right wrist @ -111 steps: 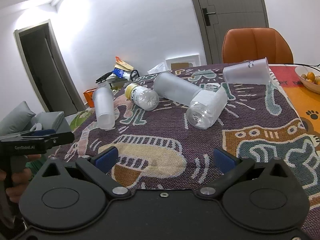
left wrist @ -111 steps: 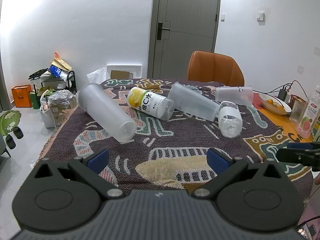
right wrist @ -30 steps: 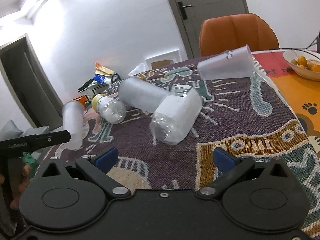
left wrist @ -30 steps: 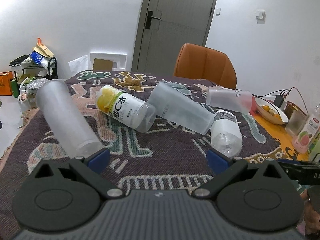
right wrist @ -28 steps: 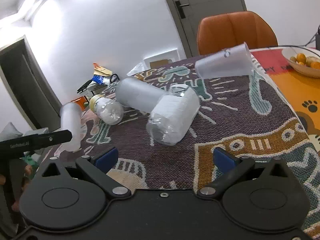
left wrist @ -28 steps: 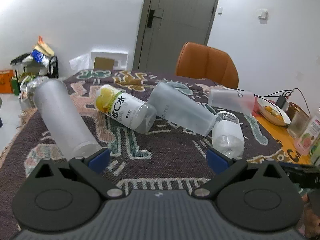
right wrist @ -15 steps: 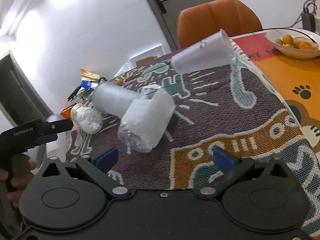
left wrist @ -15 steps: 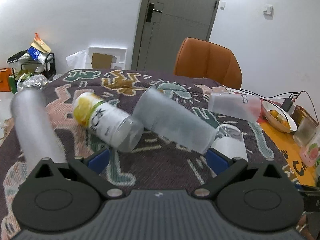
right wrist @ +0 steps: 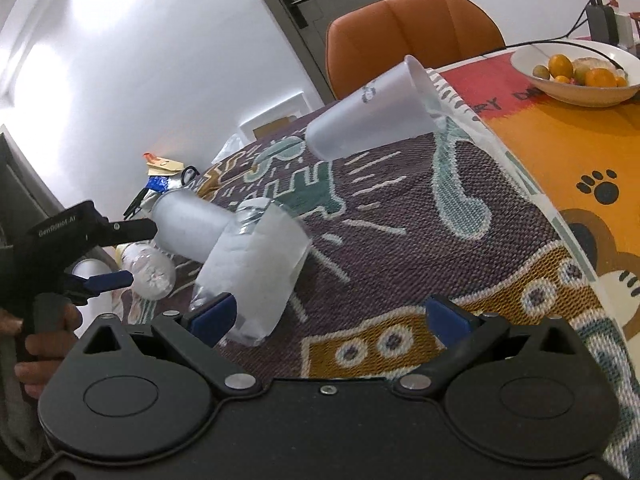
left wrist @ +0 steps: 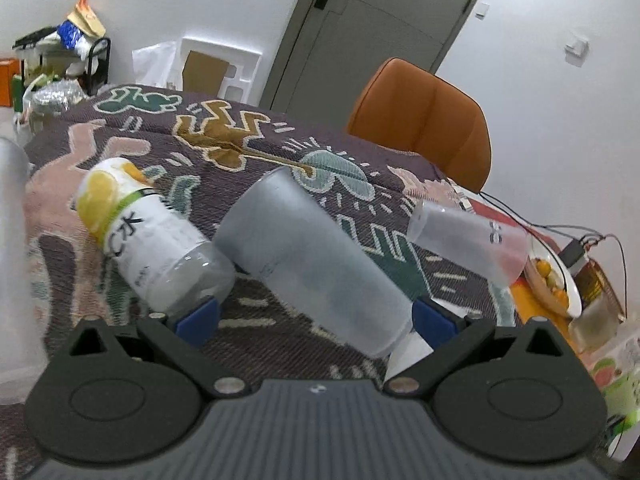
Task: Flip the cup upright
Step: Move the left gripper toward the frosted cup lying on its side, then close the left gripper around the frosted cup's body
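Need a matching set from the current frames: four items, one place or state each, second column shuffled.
1. yellow-cap bottle
2. tall frosted cup
3. short cup
4. fruit bowl

a. on the orange mat
b. on its side between the left tongs' open fingers
c. lying by the orange chair
d. lying left of the tall cup

Pairs: 1-d, 2-b, 3-c, 4-a
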`<state>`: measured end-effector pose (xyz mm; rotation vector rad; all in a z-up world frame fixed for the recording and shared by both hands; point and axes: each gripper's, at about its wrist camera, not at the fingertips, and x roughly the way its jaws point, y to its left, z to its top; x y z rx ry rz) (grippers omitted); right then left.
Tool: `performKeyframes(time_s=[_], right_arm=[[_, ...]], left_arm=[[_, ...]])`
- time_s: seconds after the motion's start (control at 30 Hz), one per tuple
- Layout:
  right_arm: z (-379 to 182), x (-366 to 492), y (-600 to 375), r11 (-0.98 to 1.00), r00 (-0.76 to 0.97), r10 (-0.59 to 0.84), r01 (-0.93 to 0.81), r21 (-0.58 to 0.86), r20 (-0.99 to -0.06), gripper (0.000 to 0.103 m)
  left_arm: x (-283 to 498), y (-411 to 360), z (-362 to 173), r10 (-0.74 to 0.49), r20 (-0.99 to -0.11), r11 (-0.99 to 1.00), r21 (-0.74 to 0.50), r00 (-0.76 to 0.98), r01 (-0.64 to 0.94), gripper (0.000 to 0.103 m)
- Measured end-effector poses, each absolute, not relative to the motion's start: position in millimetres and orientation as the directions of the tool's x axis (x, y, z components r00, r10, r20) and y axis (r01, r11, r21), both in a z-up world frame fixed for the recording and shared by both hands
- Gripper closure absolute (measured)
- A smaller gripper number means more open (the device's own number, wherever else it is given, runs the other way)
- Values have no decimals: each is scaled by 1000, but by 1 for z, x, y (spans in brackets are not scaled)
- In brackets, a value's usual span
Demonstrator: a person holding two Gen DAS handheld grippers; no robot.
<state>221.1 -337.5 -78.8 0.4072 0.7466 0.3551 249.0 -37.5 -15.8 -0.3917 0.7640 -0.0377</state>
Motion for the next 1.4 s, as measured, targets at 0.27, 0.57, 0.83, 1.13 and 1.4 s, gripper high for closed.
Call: performKeyframes(time_s=[0.27,0.57,0.83,1.13,1.4], right_arm=[[-87,236,-346,862,674,445,-144,485,-590,0],[-90,248,-349,861,678,446,-145,488,-585,0],[-91,252,-351,865,683,431,-125,486,-590,0],[-90,241,-358,875,699,396,-91,475,-595,0],[-90,225,-368,876,721,367,-57,478,-588,0]], left_arm=[[280,-36,-28,-208,-690,841,-488,693,-234,1],[304,-38,-45,-212,-715,786,-530,666,-319,2],[321,-32,-60,-193,-744,718,-552,640,-424,8],[324,-32,-58,-182,-741,710,-554,646,-435,34],[317,-36,-46,-188,-716,747,-549,673,-375,36]])
